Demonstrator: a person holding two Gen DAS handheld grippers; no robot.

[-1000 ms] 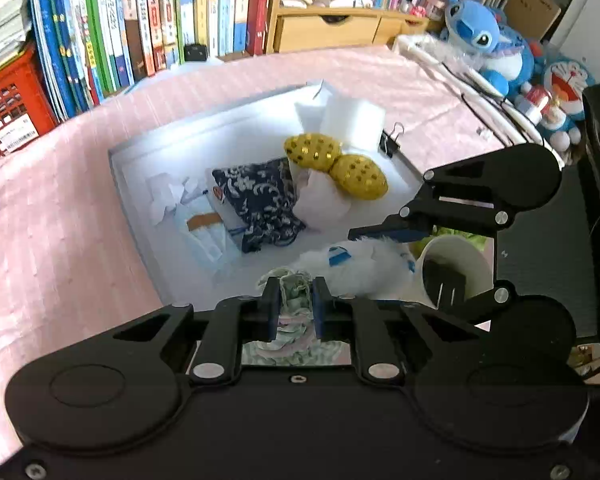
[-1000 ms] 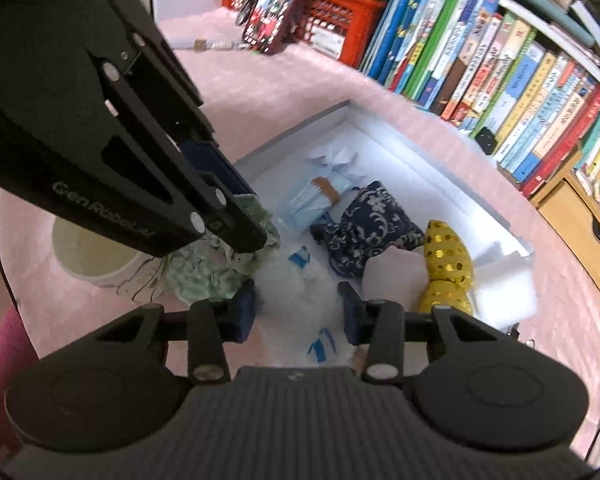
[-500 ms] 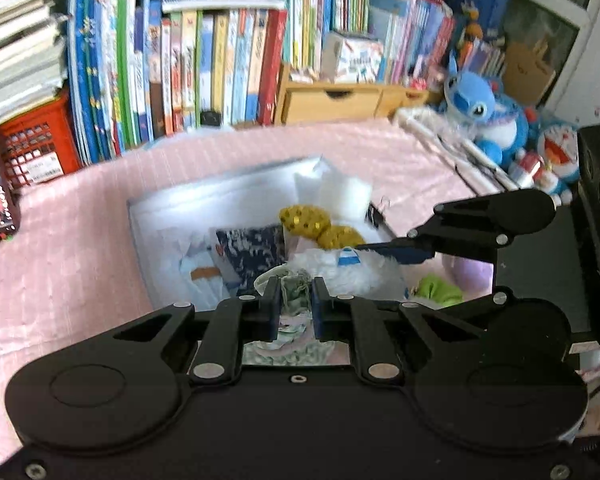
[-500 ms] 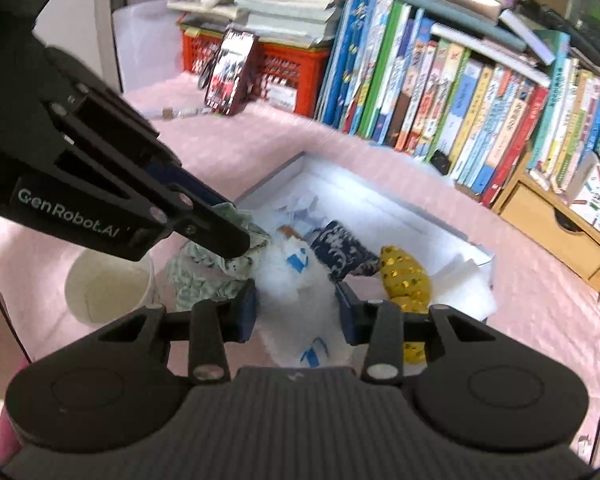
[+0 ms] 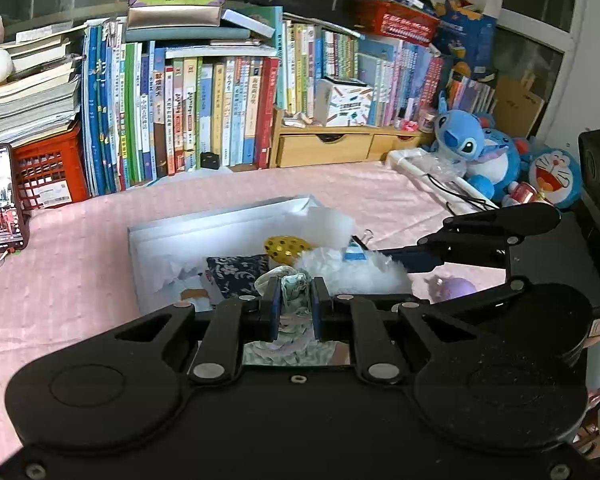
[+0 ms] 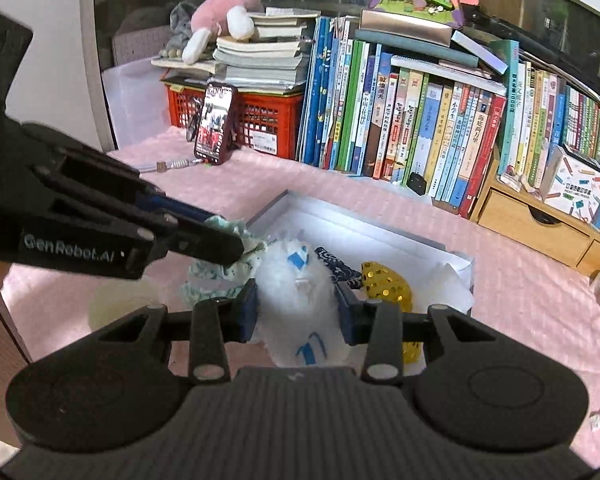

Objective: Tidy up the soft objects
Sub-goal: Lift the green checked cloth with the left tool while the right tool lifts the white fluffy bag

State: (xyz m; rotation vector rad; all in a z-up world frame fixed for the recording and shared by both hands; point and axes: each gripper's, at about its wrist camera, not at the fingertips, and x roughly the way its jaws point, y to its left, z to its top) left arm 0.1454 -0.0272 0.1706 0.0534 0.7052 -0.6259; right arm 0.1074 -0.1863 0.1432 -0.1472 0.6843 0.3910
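Claws both carry soft things now: the left claw (image 5: 294,306) pinches a green patterned cloth (image 5: 296,286), the right claw (image 6: 296,312) clamps a white fluffy toy (image 6: 296,280). Both have risen off the desk, hanging over the near edge of the white box (image 5: 220,226). Dropping them inside looks next.

Fluffy white plush toy (image 6: 296,280); matt pink tablecloth (image 5: 60,272).

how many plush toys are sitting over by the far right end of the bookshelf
3: a blue Stitch plush in front, a second blue plush leaning behind it, and a Doraemon plush furthest right. The right gripper may hide more.
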